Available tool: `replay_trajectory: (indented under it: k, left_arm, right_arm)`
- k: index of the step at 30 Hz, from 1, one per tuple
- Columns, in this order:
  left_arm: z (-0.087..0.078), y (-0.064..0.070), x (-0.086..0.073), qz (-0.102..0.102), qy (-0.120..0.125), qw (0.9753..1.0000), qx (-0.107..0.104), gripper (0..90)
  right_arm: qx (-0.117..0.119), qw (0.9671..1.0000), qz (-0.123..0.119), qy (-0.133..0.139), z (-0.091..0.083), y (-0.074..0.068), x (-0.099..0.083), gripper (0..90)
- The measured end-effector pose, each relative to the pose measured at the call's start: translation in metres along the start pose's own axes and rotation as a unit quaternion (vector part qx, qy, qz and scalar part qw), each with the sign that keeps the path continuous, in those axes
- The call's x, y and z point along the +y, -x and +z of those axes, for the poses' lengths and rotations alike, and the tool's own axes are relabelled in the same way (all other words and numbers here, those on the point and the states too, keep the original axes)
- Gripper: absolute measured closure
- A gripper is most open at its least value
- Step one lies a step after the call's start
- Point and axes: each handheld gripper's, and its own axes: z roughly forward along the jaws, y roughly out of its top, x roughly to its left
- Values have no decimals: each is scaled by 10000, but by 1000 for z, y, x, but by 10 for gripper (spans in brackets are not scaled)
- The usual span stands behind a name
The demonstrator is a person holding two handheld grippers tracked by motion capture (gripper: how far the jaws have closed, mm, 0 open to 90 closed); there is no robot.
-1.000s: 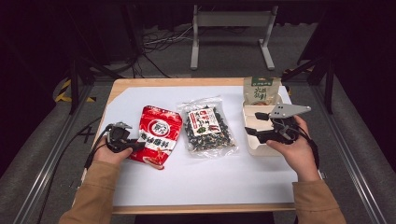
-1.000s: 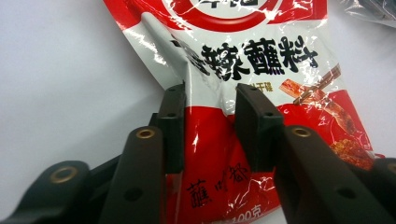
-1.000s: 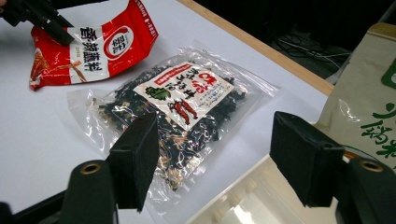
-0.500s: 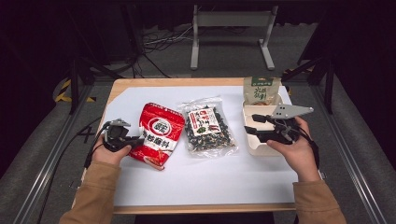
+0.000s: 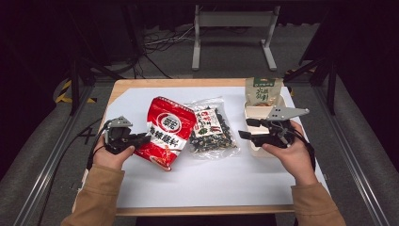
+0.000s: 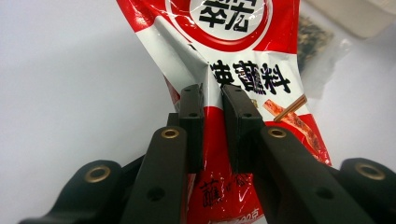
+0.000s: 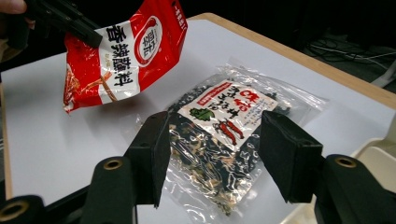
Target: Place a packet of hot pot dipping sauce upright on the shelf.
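Note:
A red snack bag [image 5: 168, 128] with white lettering lies left of centre on the white table cover, its left edge raised. My left gripper [image 5: 142, 139] is shut on that edge; in the left gripper view the jaws [image 6: 212, 93] pinch a fold of the red bag [image 6: 243, 28]. A clear bag of dark dried food [image 5: 211, 132] lies just right of it. My right gripper [image 5: 244, 128] hovers open at that bag's right side. In the right gripper view the open jaws [image 7: 212, 126] frame the clear bag [image 7: 229, 109], and the red bag [image 7: 126, 60] hangs tilted beyond.
A beige tray [image 5: 256, 111] sits under my right hand near the table's right edge. A green-topped pouch [image 5: 263, 90] stands at its far end. The white cover [image 5: 211, 183] spreads toward the front edge. A metal stand [image 5: 233, 33] is on the floor behind.
My left gripper has lifted the red bag's edge slightly off the table. The right gripper has barely moved.

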Motion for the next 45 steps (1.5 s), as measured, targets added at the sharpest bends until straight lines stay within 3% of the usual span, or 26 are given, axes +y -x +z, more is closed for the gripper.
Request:
replay_trajectory:
  k: [3,7,11,17,20,27,34,39,45]
  left_arm:
    - [-1,6,3,67,56,9999,-77,788]
    - [-2,22,8,210,208,9990,-349,788]
    - [0,35,12,257,296,9973,-615,789]
    - [-1,47,16,490,340,9959,-674,790]
    - [1,52,17,466,355,9949,-822,790]
    - [3,63,19,602,420,9933,-888,790]
    - [3,70,20,710,508,9913,-981,790]
    - [4,75,21,834,532,9900,-1002,791]
    - [10,79,19,955,396,9890,-1059,790]
  right_arm:
    - [35,10000,59,18,2,-2,0,439]
    - [95,9995,256,131,9,-9,-2,435]
    - [235,9992,268,198,21,-16,-5,419]
    - [413,9985,284,196,32,-24,-5,419]
    - [530,9977,324,261,36,-29,-6,415]
    - [706,9966,329,283,46,-37,-7,400]
    - [930,9940,480,331,52,-42,-9,409]
    - [1153,9904,606,457,54,-44,-9,491]
    - [1223,9901,374,575,50,-44,-8,735]
